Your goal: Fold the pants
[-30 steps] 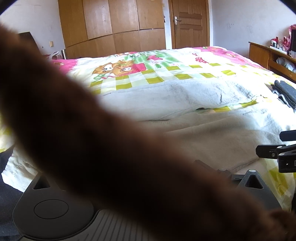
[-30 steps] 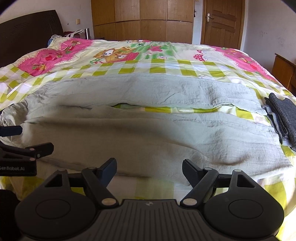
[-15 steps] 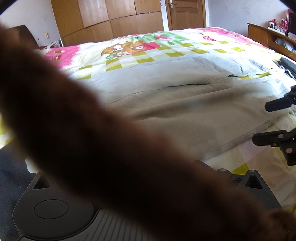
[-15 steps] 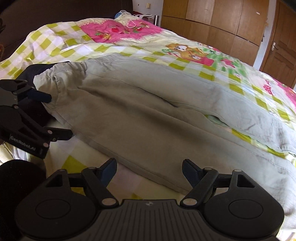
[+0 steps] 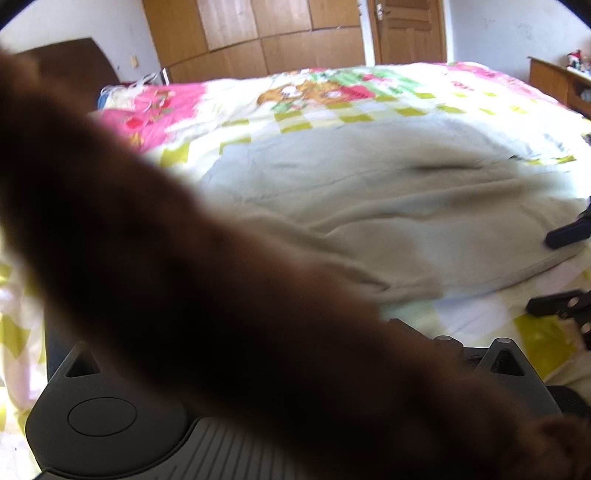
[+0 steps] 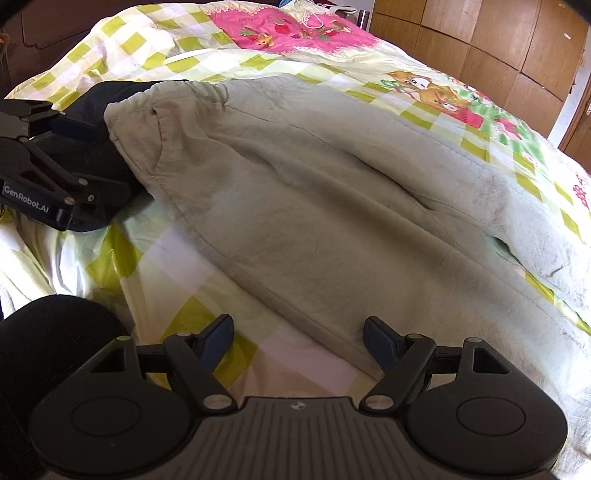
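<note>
On the bed [image 6: 122, 40], pants [image 6: 332, 206] lie before the right gripper's [image 6: 299, 341] spread jaws.

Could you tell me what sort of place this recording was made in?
Most likely a home bedroom: the pants lie spread on a bed with a cartoon-print quilt, with a wooden wardrobe and door behind it.

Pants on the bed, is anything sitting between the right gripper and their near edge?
Nothing visible does. The right gripper is open just short of the pants, with only bare quilt between its fingers. The dark garment lies off by the waistband, near the left gripper.
</note>
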